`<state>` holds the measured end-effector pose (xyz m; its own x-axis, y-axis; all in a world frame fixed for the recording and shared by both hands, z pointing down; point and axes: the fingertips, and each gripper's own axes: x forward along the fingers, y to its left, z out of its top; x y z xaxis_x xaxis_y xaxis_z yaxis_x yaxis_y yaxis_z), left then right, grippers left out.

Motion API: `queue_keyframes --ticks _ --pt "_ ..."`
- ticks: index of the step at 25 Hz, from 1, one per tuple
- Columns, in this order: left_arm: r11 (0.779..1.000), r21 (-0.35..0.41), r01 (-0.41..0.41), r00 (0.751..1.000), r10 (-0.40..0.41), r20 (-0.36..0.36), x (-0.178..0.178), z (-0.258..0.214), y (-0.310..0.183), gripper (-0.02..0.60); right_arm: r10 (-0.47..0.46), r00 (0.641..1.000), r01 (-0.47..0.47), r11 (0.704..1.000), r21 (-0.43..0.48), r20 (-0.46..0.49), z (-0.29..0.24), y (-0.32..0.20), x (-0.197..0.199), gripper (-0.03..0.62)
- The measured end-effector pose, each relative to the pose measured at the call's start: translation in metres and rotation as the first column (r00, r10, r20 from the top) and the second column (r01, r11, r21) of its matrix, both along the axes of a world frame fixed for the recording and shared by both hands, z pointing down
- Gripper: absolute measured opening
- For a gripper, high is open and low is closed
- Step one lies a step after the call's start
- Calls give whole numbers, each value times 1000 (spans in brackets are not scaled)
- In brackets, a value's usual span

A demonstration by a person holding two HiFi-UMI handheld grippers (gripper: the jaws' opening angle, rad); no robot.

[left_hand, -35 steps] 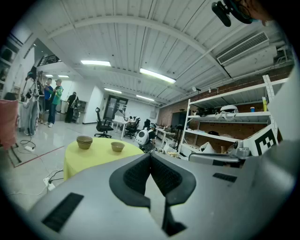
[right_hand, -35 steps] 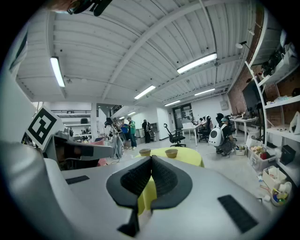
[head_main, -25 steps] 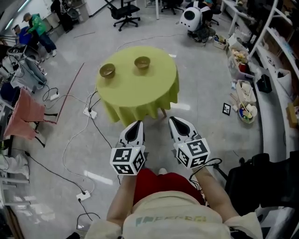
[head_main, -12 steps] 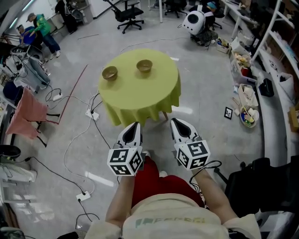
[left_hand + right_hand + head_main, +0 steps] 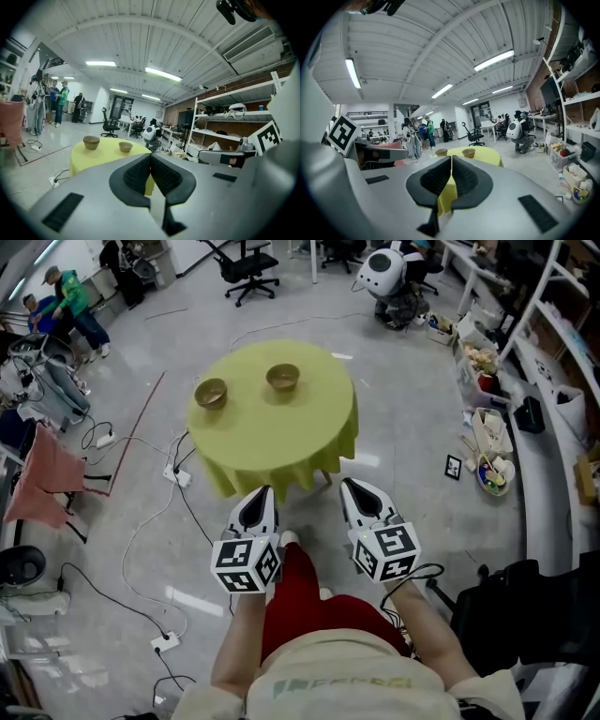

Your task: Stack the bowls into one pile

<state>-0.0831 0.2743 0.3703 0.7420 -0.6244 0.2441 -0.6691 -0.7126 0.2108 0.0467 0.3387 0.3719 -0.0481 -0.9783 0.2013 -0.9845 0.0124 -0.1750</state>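
Note:
Two brown bowls stand apart on a round table with a yellow-green cloth (image 5: 272, 432): the left bowl (image 5: 211, 392) near the far left edge, the right bowl (image 5: 283, 378) at the far middle. The same left bowl (image 5: 91, 141) and right bowl (image 5: 125, 146) show small in the left gripper view; in the right gripper view the left bowl (image 5: 441, 152) and right bowl (image 5: 468, 152) sit beyond the jaws. My left gripper (image 5: 259, 502) and right gripper (image 5: 357, 491) hover side by side short of the table's near edge, both shut and empty.
Cables and a power strip (image 5: 181, 473) lie on the floor left of the table. A pink cloth rack (image 5: 45, 474) stands far left. Shelves with clutter (image 5: 497, 437) line the right side. Office chairs (image 5: 246, 261) and people (image 5: 66, 301) stand at the back.
The person has stepped slightly; the left gripper drifted a little left and nearer the body. Both grippers stay shut, and the bowls have not moved.

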Motion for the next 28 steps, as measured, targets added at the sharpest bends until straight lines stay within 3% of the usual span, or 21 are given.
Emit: queue_keyframes --ticks 28 --pt "997 -71 -29 999 32 38 43 33 -177 23 46 999 -45 994 -97 11 35 -166 40 37"
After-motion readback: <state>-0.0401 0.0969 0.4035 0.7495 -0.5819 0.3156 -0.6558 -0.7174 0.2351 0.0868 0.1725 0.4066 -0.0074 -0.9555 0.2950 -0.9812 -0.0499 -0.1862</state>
